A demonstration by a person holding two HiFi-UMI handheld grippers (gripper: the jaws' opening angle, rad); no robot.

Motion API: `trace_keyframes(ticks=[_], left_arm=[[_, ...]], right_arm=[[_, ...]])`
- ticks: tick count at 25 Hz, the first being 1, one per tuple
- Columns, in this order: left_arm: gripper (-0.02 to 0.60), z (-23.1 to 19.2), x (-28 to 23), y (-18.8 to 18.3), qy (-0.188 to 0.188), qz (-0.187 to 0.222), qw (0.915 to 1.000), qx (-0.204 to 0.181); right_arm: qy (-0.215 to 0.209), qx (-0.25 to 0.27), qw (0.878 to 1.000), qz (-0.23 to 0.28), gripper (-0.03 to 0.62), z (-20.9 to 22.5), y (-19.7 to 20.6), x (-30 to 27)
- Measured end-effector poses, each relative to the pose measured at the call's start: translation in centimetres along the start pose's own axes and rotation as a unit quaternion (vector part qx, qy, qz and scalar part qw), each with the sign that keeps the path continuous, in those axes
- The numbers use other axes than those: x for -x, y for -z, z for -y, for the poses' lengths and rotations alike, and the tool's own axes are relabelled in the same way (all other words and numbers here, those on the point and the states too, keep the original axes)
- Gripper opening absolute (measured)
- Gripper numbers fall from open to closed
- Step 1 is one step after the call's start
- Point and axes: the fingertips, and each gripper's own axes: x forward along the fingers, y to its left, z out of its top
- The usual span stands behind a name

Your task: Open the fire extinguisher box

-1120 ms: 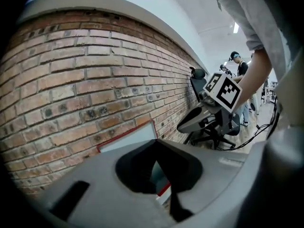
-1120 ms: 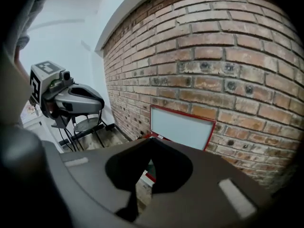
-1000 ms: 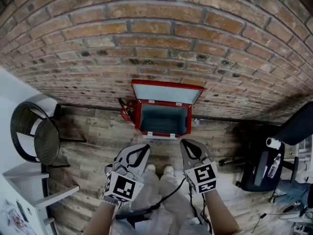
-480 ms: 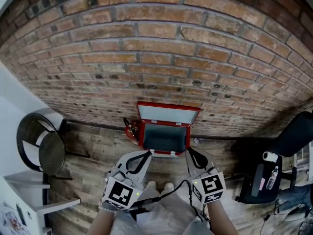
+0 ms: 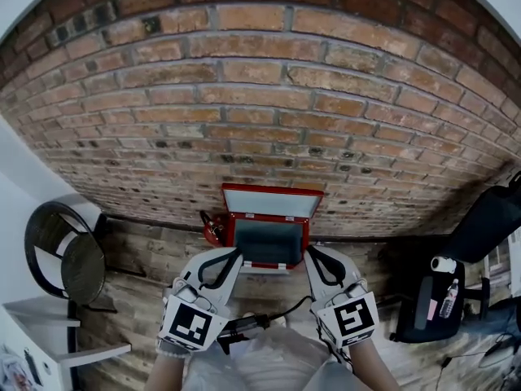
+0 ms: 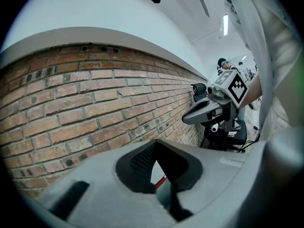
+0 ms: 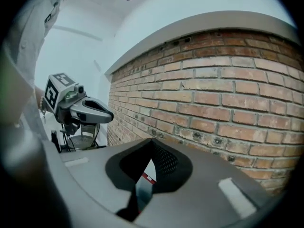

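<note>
Lid (image 5: 273, 203) raised against the brick wall (image 5: 260, 96), the red metal fire extinguisher box (image 5: 267, 243) sits centre frame on the plank floor (image 5: 155, 247), just above my left hand-held gripper (image 5: 228, 256) and right hand-held gripper (image 5: 316, 256), both closed, empty, equally near.

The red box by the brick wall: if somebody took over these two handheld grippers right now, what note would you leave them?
Grippers: the left gripper and the right gripper are both shut and empty, held in front of the box and touching nothing.
Things: the fire extinguisher box sits on the wooden floor against the brick wall. Its lid is raised. A red object, probably the extinguisher, stands outside at the box's left.
Done: the box is open.
Left: nothing visible for this job.
</note>
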Motion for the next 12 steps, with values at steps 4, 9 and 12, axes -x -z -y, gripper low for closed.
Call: trace_keyframes(ticks=[4,9,12], left_arm=[[0.0,-0.1,-0.2,-0.3,0.002,-0.002,1.0,0.005],[0.0,-0.3,-0.5,-0.2,0.002,0.0,1.0,0.009],[0.0,-0.4,-0.8,-0.3,0.006,0.0,0.9999,0.01]], right_arm=[[-0.003,0.019,1.0,0.001,0.005,-0.3,-0.5,0.3],[0.001,0.003,1.0,0.016,0.005,0.0,-1.1,-0.1],[0.001,0.005,1.0,0.009,0.005,0.4,-0.8,-0.2]])
